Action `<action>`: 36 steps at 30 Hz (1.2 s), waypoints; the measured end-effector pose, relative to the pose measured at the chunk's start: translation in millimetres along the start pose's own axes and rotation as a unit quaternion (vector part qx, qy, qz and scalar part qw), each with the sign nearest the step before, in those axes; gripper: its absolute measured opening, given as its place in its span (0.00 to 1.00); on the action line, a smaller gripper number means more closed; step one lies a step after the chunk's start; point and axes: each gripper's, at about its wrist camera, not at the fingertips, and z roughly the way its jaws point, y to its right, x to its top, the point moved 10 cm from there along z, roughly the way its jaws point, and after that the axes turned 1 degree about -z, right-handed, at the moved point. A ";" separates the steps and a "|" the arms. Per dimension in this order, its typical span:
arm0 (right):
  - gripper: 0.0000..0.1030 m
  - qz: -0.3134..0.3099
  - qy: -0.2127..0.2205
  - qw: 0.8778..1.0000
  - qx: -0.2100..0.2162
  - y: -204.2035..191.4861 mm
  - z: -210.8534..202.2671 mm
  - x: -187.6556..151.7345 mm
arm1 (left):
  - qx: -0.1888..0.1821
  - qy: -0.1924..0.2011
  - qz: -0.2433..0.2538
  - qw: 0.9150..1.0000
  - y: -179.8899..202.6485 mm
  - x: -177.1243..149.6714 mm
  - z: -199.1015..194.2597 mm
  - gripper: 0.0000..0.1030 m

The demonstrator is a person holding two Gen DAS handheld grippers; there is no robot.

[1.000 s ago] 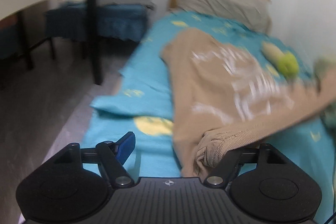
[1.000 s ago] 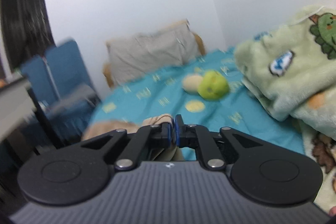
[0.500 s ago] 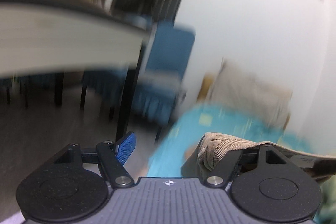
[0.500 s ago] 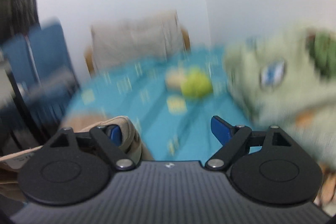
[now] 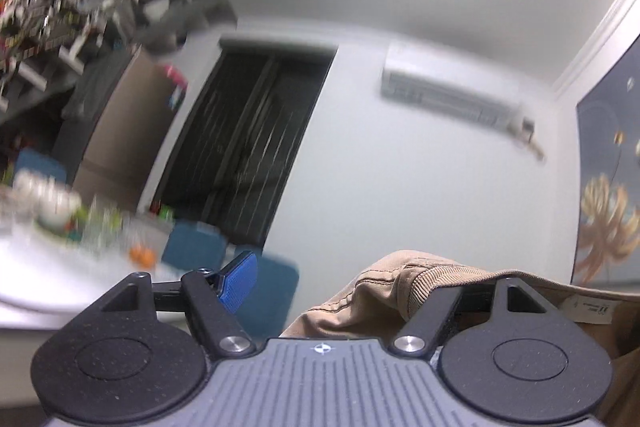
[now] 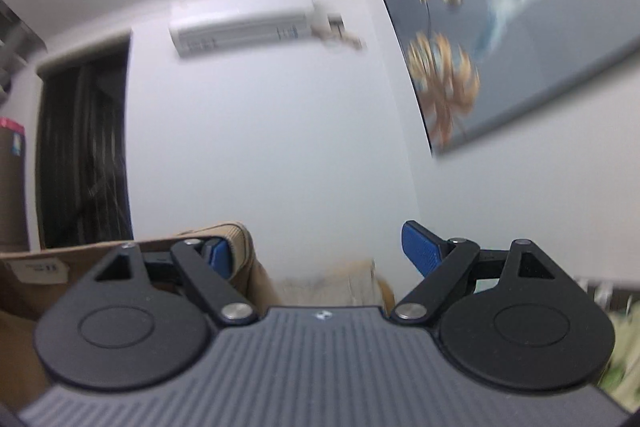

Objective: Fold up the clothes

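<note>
Your left gripper [image 5: 352,283] stands wide: one blue ribbed pad [image 5: 238,280] sticks out bare on the left, while the other finger is buried under the tan garment [image 5: 384,291]. The cloth is draped over that right finger, not pinched between the two. You can see a corduroy-like ribbed band along its hem, a line of dark stitching, and a small white label [image 5: 586,308] sewn on flat fabric further right. The garment runs off the lower right edge, so its full shape is cut off.

Your right gripper [image 6: 320,247] is also spread wide. Its right pad [image 6: 420,247] is free against the wall; the ribbed hem of the garment [image 6: 244,255] wraps over the left pad [image 6: 219,255], which is half covered. The cloth stretches out to the left edge, flat and papery, with a white tag [image 6: 38,270]. So the garment hangs hooked on the inner finger of each gripper, spanning between them.

Both cameras tilt up at the white wall, the air conditioner [image 6: 240,23] and the dark doorway [image 5: 244,143], all smeared by motion. Only the left view shows the blurred shelf [image 5: 60,3], the white table [image 5: 48,267] with dishes you can't make out, and blue chairs [image 5: 196,247]. The right view shows much more of the painting [image 6: 500,35] with its gold flower, a beige pillow [image 6: 332,287] low between the fingers, and a pale green blur at the lower right that can't be identified.
</note>
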 end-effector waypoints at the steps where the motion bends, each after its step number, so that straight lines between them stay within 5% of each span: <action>1: 0.83 -0.002 0.009 1.000 0.002 -1.2 -4.1 16.3 | -0.003 0.012 0.003 1.000 6.1 18.8 -4.4 0.74; 6: 0.85 -0.007 0.039 0.999 0.012 -6.5 -17.1 84.5 | -0.019 0.014 0.012 1.000 35.4 68.7 -8.8 0.74; 12: 0.84 -0.009 -0.030 0.999 0.019 -6.7 49.0 34.6 | -0.016 -0.043 0.012 0.999 24.8 5.3 78.3 0.75; 19: 0.84 -0.040 -0.118 0.992 0.004 -3.2 158.7 -98.0 | 0.005 -0.117 0.020 0.993 0.7 -158.7 205.7 0.76; 26: 0.83 -0.064 -0.185 0.980 -0.016 13.7 292.6 -275.4 | 0.019 -0.194 0.041 0.980 -15.1 -372.7 328.3 0.76; 31: 0.83 -0.077 -0.242 0.967 -0.022 31.5 376.9 -429.3 | 0.021 -0.262 0.078 0.962 -30.6 -544.4 398.5 0.76; 36: 0.83 -0.083 -0.349 0.933 0.001 36.2 411.5 -551.8 | 0.027 -0.345 0.087 0.934 -59.4 -687.6 437.3 0.76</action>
